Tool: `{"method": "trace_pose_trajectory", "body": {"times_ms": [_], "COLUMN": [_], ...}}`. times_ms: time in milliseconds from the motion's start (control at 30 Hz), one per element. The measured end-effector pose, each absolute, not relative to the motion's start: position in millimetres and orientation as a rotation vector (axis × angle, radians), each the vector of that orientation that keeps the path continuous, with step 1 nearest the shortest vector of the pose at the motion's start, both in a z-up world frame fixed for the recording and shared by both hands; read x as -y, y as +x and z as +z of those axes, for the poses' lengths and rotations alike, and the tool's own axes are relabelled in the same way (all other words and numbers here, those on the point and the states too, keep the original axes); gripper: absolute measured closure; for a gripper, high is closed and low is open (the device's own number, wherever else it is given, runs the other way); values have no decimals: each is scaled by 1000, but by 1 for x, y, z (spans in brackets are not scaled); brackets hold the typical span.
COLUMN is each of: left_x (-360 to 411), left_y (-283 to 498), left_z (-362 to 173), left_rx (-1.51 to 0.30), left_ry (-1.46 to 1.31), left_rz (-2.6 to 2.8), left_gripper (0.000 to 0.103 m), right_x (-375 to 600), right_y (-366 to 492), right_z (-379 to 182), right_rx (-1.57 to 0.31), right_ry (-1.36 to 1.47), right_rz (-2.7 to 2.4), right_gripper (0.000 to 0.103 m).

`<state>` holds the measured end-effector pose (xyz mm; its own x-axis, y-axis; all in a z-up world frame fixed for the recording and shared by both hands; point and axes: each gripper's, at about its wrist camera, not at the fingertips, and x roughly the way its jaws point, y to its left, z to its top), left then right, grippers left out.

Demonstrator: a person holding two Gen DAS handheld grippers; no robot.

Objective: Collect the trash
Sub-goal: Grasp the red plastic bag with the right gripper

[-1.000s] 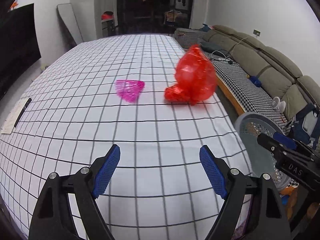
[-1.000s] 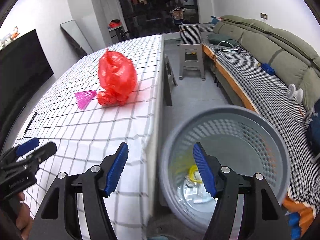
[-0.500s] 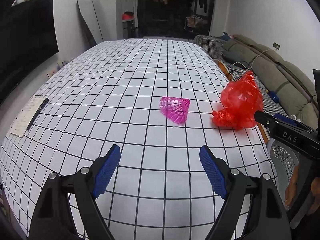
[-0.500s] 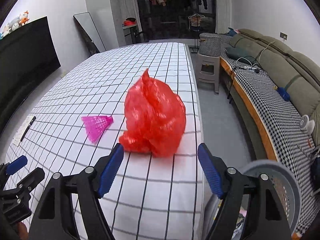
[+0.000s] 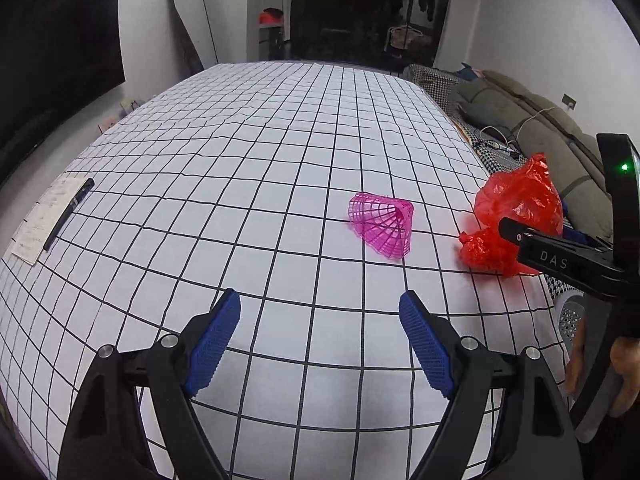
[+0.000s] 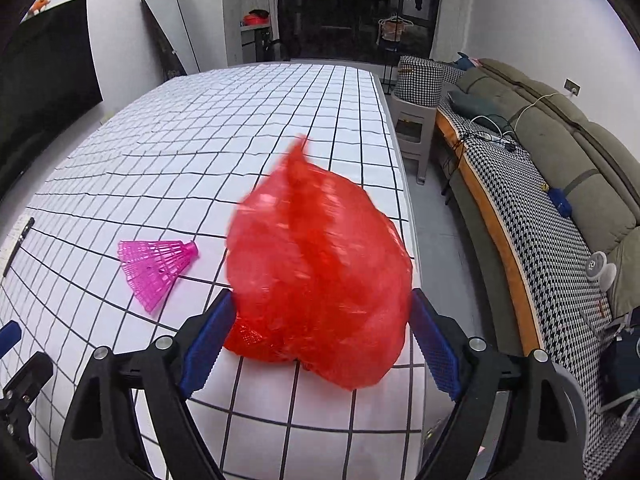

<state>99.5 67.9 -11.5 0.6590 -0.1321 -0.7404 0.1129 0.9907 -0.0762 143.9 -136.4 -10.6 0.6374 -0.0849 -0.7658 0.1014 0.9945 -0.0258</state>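
Note:
A crumpled red plastic bag (image 6: 316,280) lies near the right edge of the checked table (image 6: 240,128). My right gripper (image 6: 320,332) is open, its blue pads on either side of the bag's lower part. The bag also shows in the left wrist view (image 5: 516,216), partly behind the right gripper's finger. A pink plastic shuttlecock (image 5: 382,226) lies on the table left of the bag; it shows in the right wrist view too (image 6: 154,266). My left gripper (image 5: 320,338) is open and empty over the table, short of the shuttlecock.
A grey perforated bin (image 5: 570,314) stands on the floor past the table's right edge. A paper sheet with a pen (image 5: 52,216) lies at the table's left side. A sofa (image 6: 560,132) and a grey stool (image 6: 414,120) stand to the right.
My right gripper has swung from over the bin to the table and closed in on the red bag, which now sits between its open pads. My left gripper has turned left, nearer the shuttlecock.

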Motion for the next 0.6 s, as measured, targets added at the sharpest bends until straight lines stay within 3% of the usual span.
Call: {"method": "trace_pose_trajectory", "body": {"times_ms": [300,367,433,600], "left_x": [-76,-76,-76,-73], "left_y": [105,105,106,105], "left_z": [-10,-10,-11,-12], "left_rx": [-843,-846,-846,-847], "left_ry": [-55,-59,-59,-50], "left_rz": [-118,-117,-114,-105], "left_gripper": [23,23,23,23], "right_x": [135,133,131,124], "right_y": [158,159,161,158], "right_z": [-19,-20,-21,-18], "right_rx": [-884,-881,-891,-879], "right_ry": [67,73,74,58], "right_rz": [-101,-97,-81,-57], "right_gripper": [21,28,48,67]}}
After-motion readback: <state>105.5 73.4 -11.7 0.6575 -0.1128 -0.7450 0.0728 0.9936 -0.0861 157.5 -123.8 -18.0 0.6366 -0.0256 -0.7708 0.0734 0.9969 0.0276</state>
